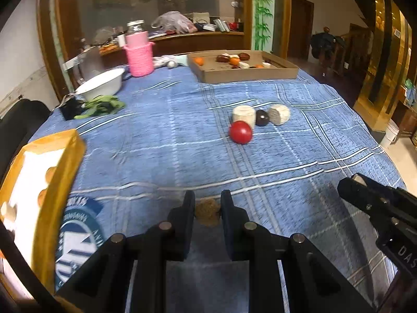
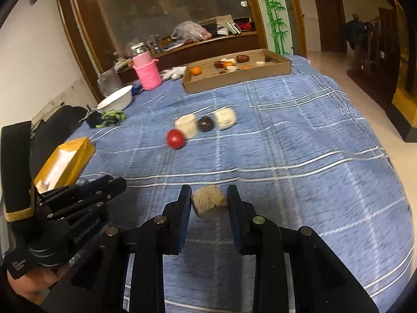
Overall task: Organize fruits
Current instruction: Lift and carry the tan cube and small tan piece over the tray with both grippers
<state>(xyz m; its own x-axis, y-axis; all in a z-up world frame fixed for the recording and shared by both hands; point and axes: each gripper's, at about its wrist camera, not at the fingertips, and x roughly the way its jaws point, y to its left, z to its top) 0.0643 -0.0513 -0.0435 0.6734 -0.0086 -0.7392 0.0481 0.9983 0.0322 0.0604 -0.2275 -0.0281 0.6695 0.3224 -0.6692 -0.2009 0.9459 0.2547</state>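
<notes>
Right wrist view: right hand-held gripper (image 2: 208, 202) clamps a tan chunk (image 2: 209, 203).

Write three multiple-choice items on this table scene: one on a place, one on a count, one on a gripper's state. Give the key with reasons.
1. Where is the round red fruit?
A. in the brown cardboard tray
B. on the blue checked cloth
C. in the white bowl

2. How many loose pieces lie grouped mid-table?
A. two
B. four
C. six

3. What is the right gripper doing?
A. standing open
B. gripping a tan blocky piece
C. gripping a glove

Key: 1 B, it lies on the cloth, short of the tray; 2 B, red fruit, two pale cylinders, one dark piece; 3 B, the jaws press the tan piece.
</notes>
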